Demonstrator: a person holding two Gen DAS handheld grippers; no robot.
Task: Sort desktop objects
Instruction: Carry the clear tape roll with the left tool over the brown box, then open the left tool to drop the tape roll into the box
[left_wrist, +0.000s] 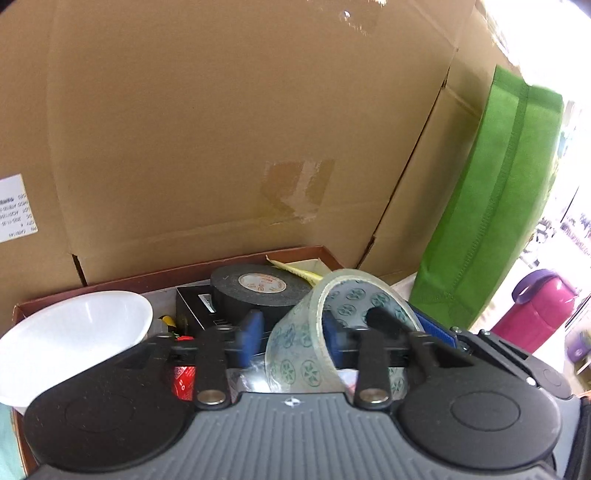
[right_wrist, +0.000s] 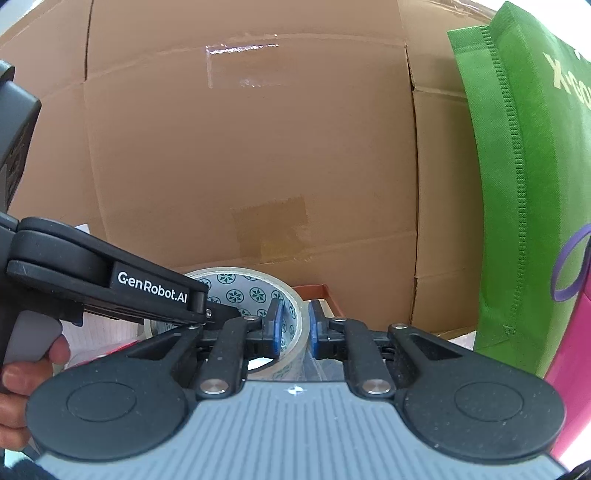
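Observation:
A clear tape roll (left_wrist: 306, 343) with a green star print stands tilted over a shallow brown box (left_wrist: 110, 282). My left gripper (left_wrist: 293, 332) has its blue pads on either side of the roll's wall; the left pad stands slightly off it. My right gripper (right_wrist: 295, 326) is closed around the same tape roll (right_wrist: 258, 295), one pad inside the ring and one outside. The left gripper's body (right_wrist: 110, 284) crosses the right wrist view from the left. In the box lie a black tape roll (left_wrist: 258, 291), a white bowl (left_wrist: 74, 336), a black case (left_wrist: 194, 302) and a red item (left_wrist: 183, 380).
A large cardboard box (left_wrist: 221, 129) stands as a wall right behind the brown box. A green fabric bag (left_wrist: 491, 206) leans at the right, with a magenta bottle (left_wrist: 535, 310) beyond it. Yellow paper (left_wrist: 299, 273) lies at the back of the brown box.

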